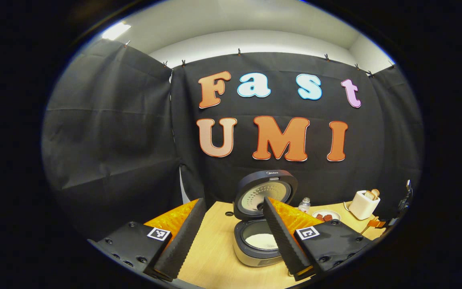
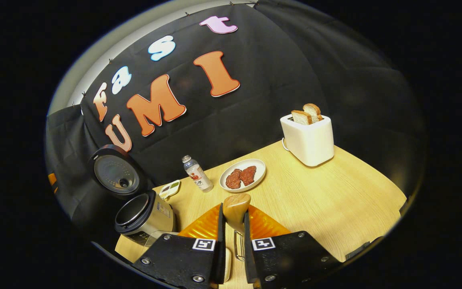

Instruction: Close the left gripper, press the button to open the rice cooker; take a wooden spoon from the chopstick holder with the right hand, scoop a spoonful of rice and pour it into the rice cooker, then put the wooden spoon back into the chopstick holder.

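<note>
now | rice cooker (image 1: pixel 260 237) open, rice inside | left gripper (image 1: pixel 231 237) agape | right gripper (image 2: pixel 233 224) clamps wooden spoon (image 2: pixel 236 208)

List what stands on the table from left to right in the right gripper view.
Rice cooker with its lid up → small dish → bottle → plate of meat → toaster with bread.

Rice cooker (image 1: pixel 264 224) lid — small brand mark, unreadable; no other text.
</note>
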### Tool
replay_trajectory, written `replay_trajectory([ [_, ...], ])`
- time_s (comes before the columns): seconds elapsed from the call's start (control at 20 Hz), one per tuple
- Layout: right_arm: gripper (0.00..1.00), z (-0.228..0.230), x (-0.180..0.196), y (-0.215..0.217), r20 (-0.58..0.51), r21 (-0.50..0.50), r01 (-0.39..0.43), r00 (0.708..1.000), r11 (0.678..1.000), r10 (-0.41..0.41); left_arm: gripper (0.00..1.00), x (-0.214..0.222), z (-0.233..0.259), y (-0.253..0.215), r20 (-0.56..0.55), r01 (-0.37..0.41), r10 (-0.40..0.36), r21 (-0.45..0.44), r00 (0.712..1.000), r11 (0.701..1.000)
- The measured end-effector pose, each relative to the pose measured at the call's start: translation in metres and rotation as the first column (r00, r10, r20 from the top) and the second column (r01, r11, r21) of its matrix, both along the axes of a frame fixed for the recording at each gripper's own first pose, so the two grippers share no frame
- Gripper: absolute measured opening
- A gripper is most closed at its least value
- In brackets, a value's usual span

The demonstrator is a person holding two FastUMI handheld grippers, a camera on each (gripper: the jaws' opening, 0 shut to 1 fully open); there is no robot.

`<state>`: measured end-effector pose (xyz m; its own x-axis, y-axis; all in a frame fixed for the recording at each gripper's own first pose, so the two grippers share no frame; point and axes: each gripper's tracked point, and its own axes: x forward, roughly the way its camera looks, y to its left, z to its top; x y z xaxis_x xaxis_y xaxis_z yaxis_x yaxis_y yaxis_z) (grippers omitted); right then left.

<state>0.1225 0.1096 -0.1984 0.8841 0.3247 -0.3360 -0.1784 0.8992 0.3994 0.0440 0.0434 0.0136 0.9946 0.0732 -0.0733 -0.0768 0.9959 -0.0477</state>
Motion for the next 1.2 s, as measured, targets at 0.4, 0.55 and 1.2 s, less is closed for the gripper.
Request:
replay_trajectory([
  [0.4,0.46,0.014,0.003,-0.044,-0.009,-0.088,0.07,0.997,0.994,-0.071,1.0,0.012,0.005,-0.017,-0.003,0.003,-0.003,-0.025,1.0,1.0],
  [0.55,0.87,0.042,-0.002,-0.067,0.049,-0.169,0.105,0.994,0.98,-0.098,1.0,0.026,0.013,-0.029,0.004,0.018,-0.018,-0.005,1.0,1.0],
  [1.2,0.93,0.138,-0.019,-0.12,0.249,-0.263,0.245,0.952,0.933,-0.18,0.96,0.164,0.087,-0.109,0.07,0.125,-0.129,0.061,0.989,0.99],
])
